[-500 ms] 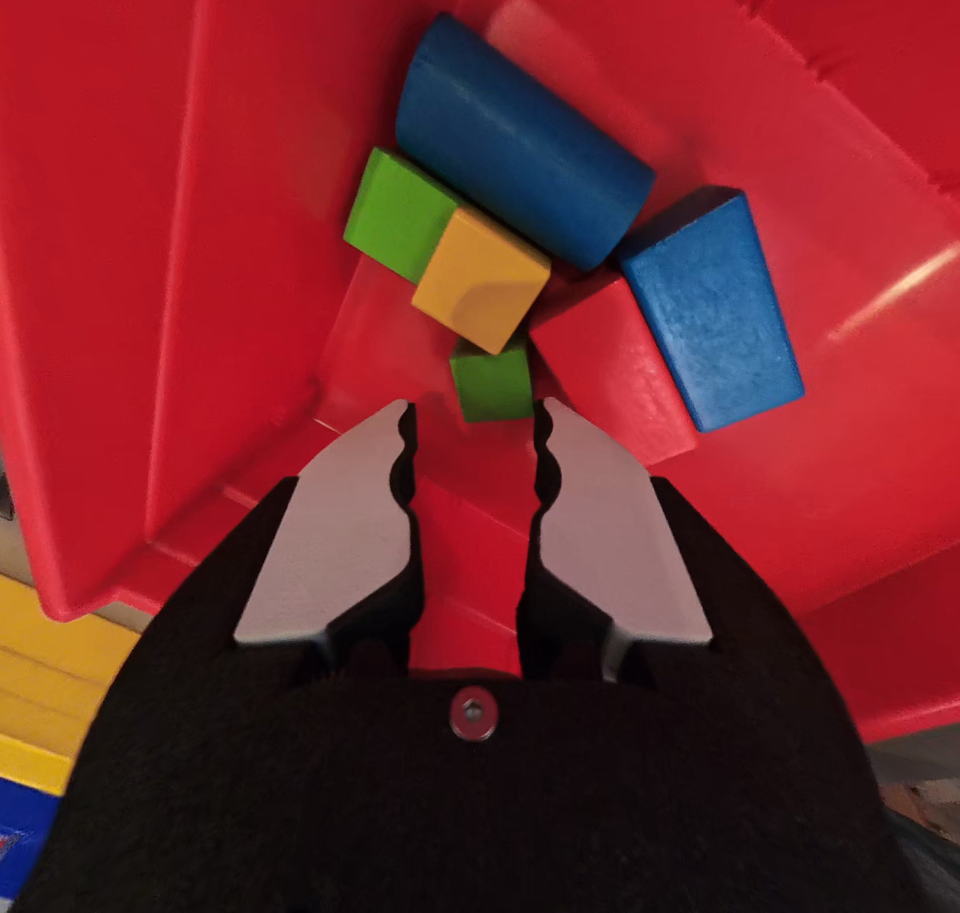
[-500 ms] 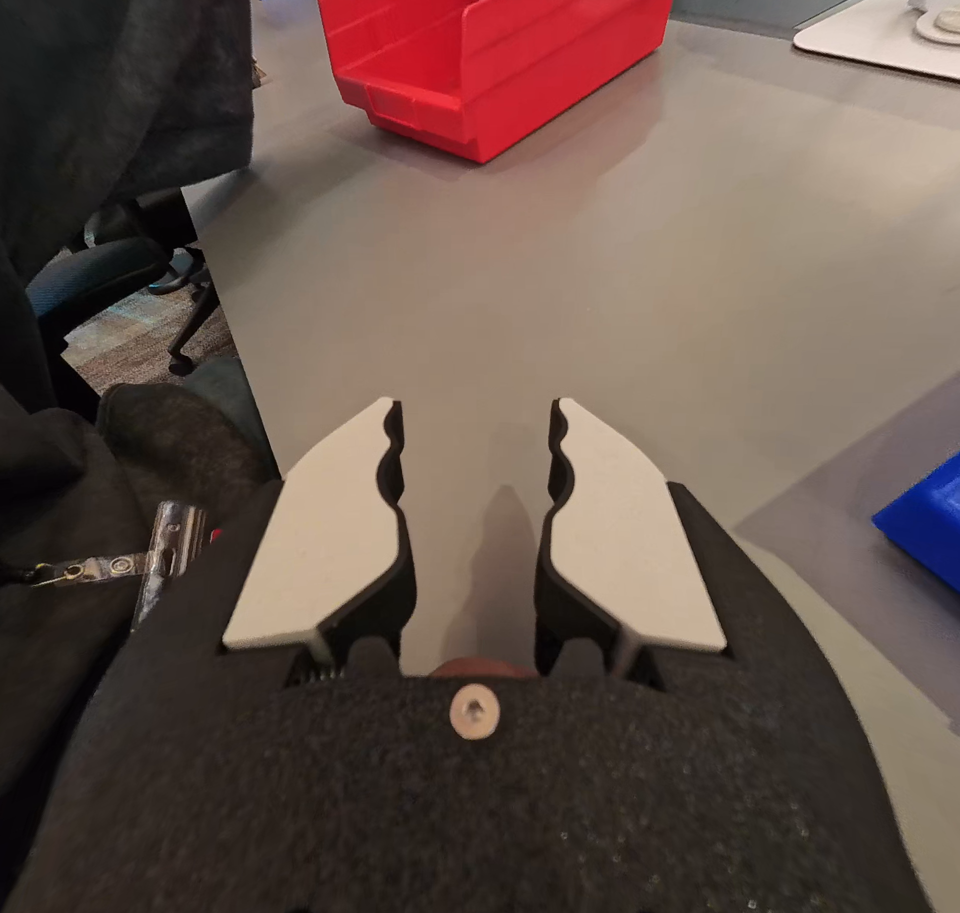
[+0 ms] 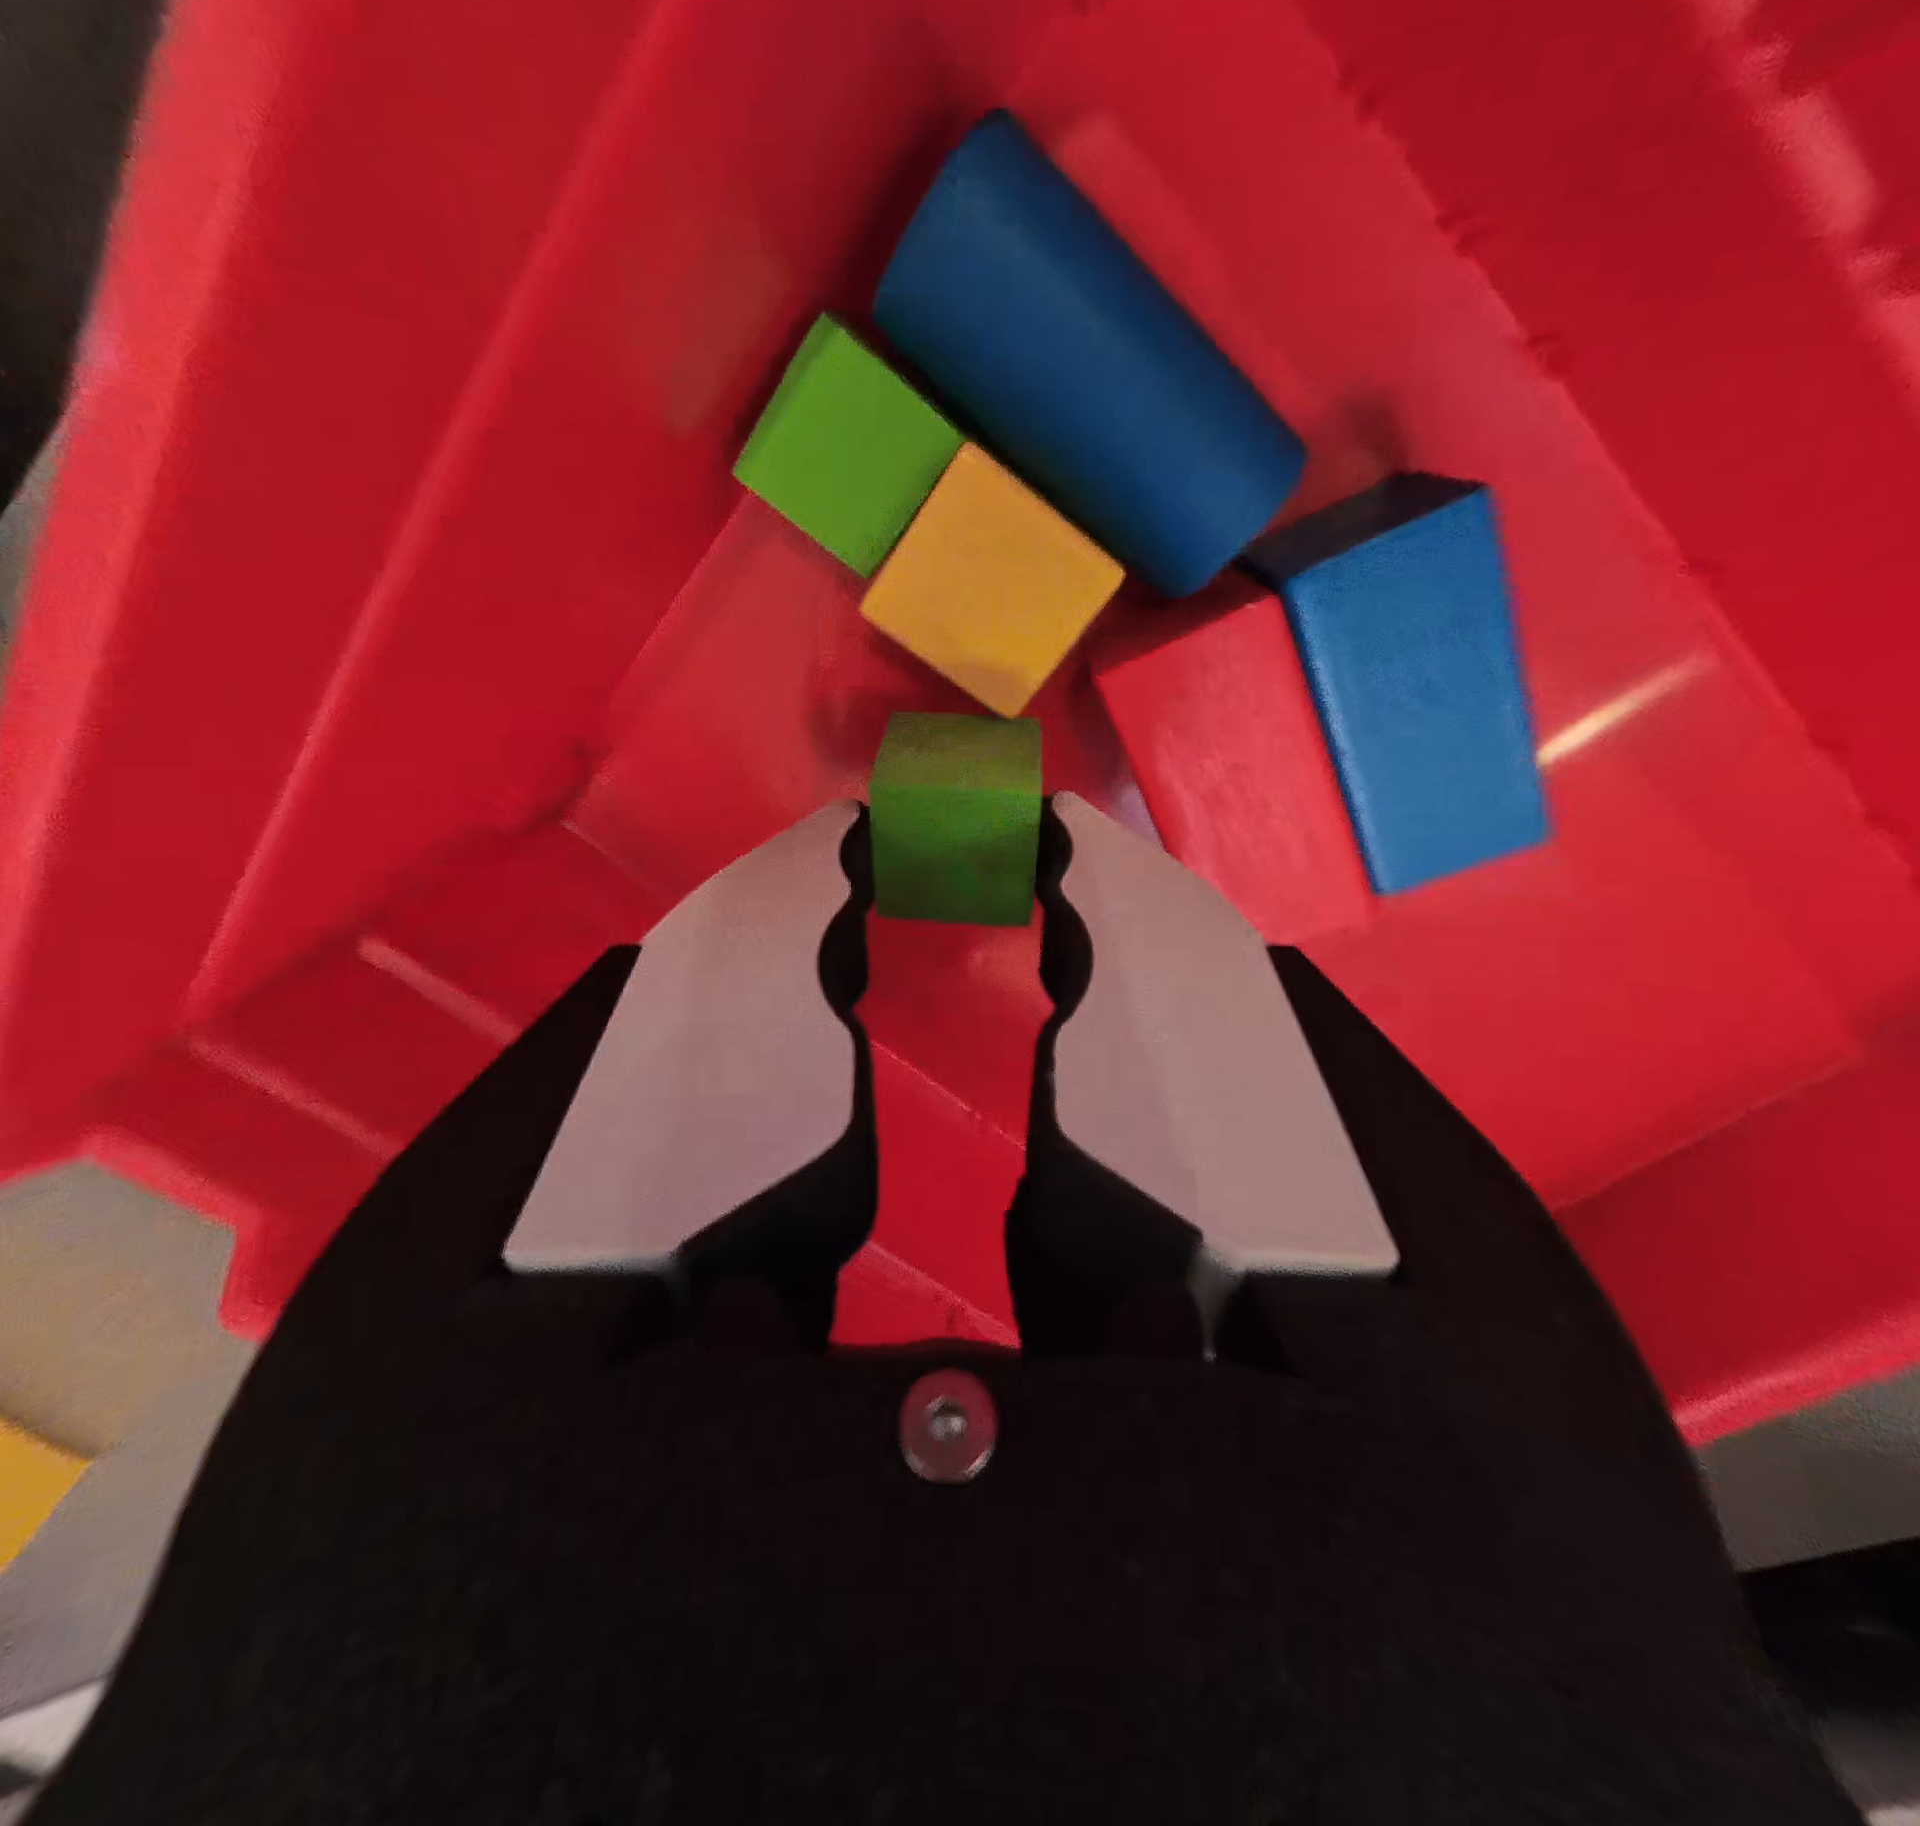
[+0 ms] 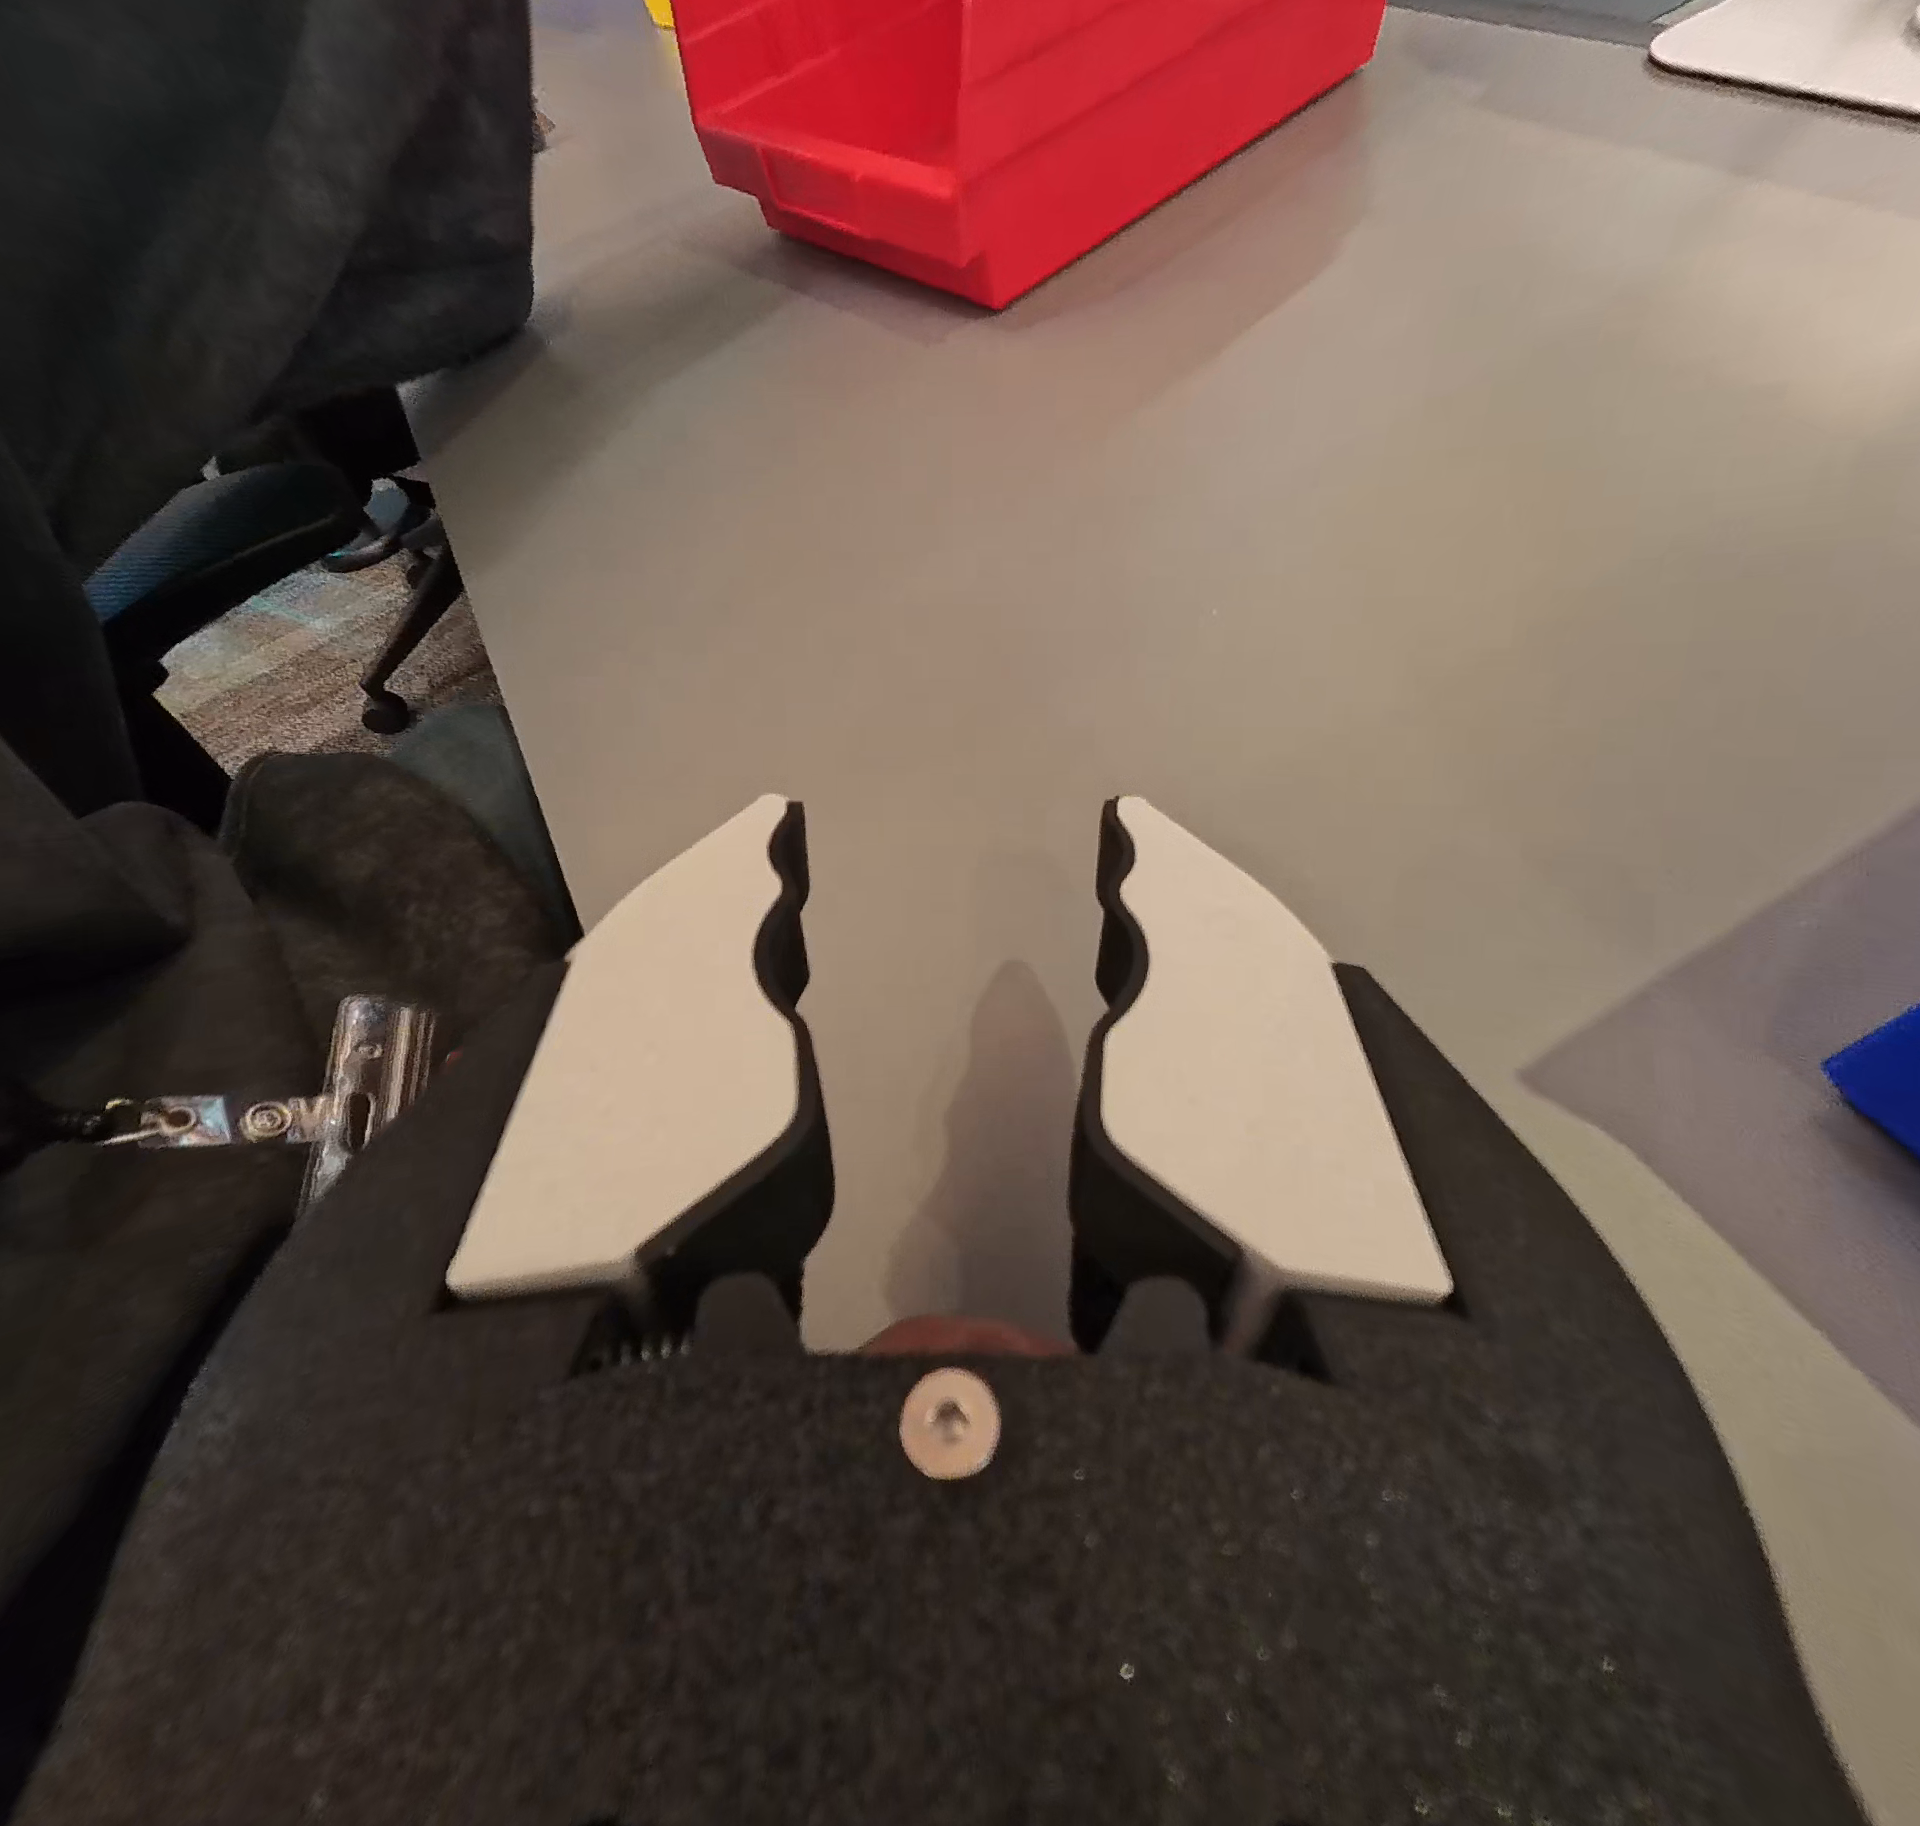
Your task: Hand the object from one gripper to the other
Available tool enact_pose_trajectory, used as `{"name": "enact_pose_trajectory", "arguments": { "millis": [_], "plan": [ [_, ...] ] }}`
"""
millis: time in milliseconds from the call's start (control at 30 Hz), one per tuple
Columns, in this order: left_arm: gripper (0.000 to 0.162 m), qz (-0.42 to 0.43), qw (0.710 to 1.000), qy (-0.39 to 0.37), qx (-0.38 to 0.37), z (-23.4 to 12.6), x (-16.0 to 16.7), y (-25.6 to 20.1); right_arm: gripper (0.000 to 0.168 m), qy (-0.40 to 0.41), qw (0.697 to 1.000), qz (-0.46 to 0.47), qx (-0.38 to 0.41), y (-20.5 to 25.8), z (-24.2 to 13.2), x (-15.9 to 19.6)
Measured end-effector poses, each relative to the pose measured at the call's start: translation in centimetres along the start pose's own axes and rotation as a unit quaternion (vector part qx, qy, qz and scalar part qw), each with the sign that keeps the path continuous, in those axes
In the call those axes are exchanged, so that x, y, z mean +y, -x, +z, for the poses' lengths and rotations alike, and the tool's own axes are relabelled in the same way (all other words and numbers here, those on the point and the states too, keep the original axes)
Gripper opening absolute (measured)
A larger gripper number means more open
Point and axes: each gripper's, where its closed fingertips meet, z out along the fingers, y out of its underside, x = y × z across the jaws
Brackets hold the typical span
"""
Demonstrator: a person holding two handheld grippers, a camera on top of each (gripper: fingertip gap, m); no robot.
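Left claw (image 3: 956, 820) now clenched on green block (image 3: 956, 820) between its tips, right claw (image 4: 951, 815) released

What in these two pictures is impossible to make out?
- Left wrist view: whether the small green cube is lifted off the red bin floor; motion blur.
- Left wrist view: the red block partly hidden under the blue wedge.
- Right wrist view: the blue object, cut off by the right edge.

Glossy plastic red bin (image 3: 436, 488); matt painted wooden blocks (image 3: 992, 576); smooth matt grey table (image 4: 1195, 550)
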Motion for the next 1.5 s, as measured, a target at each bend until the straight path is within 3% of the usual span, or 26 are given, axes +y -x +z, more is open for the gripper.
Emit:
{"name": "enact_pose_trajectory", "arguments": {
  "millis": [200, 267, 400, 500, 567, 733, 867, 1000, 1100, 1233, 1333, 1500],
  "plan": [
    [0.028, 0.010, 0.977, -0.189, 0.099, -7.0, 0.2, -5.7, 0.053, -0.007, 0.999, -0.020, 0.024, -0.9, -0.4, -0.4],
    [0.028, 0.037, 0.950, -0.273, 0.145, -9.9, 0.3, -9.3, 0.054, -0.019, 0.999, -0.037, 0.034, -1.5, -0.2, -1.0],
    [0.028, 0.122, 0.866, -0.442, 0.200, -15.6, 0.4, -18.0, 0.054, -0.048, 0.995, -0.080, 0.030, -2.5, 1.4, -3.7],
    [0.028, 0.192, 0.812, -0.511, 0.207, -17.6, 0.7, -25.1, 0.058, -0.049, 0.997, -0.019, -0.054, -1.4, 4.0, -6.1],
    [0.028, 0.247, 0.794, -0.523, 0.188, -17.5, 0.7, -29.4, 0.055, -0.050, 0.990, 0.048, -0.126, -0.3, 5.6, -8.2],
    [0.028, 0.381, 0.734, -0.559, 0.054, -16.8, -0.3, -36.6, 0.065, -0.085, 0.924, 0.213, -0.305, 2.2, 7.6, -13.7],
    [0.028, 0.421, 0.726, -0.542, 0.036, -15.6, -0.3, -39.2, 0.061, -0.126, 0.877, 0.284, -0.367, 2.3, 7.6, -14.7],
    [0.028, 0.429, 0.723, -0.539, 0.046, -14.9, -0.1, -40.1, 0.031, -0.153, 0.838, 0.326, -0.410, 1.9, 6.8, -14.3],
    [0.028, 0.434, 0.726, -0.531, 0.043, -14.0, 0.2, -40.4, 0.027, -0.137, 0.820, 0.352, -0.430, 2.1, 6.8, -13.4],
    [0.029, 0.372, 0.756, -0.535, 0.055, -13.1, 0.8, -40.5, 0.026, -0.116, 0.826, 0.353, -0.423, 2.2, 7.0, -12.4],
    [0.047, 0.282, 0.788, -0.542, 0.079, -11.8, 2.5, -40.0, 0.026, -0.112, 0.835, 0.342, -0.416, 2.0, 6.1, -12.6],
    [0.050, 0.125, 0.843, -0.499, 0.158, -7.8, 7.6, -39.2, 0.026, -0.116, 0.910, 0.229, -0.324, -0.3, 1.7, -14.9]
  ]
}}
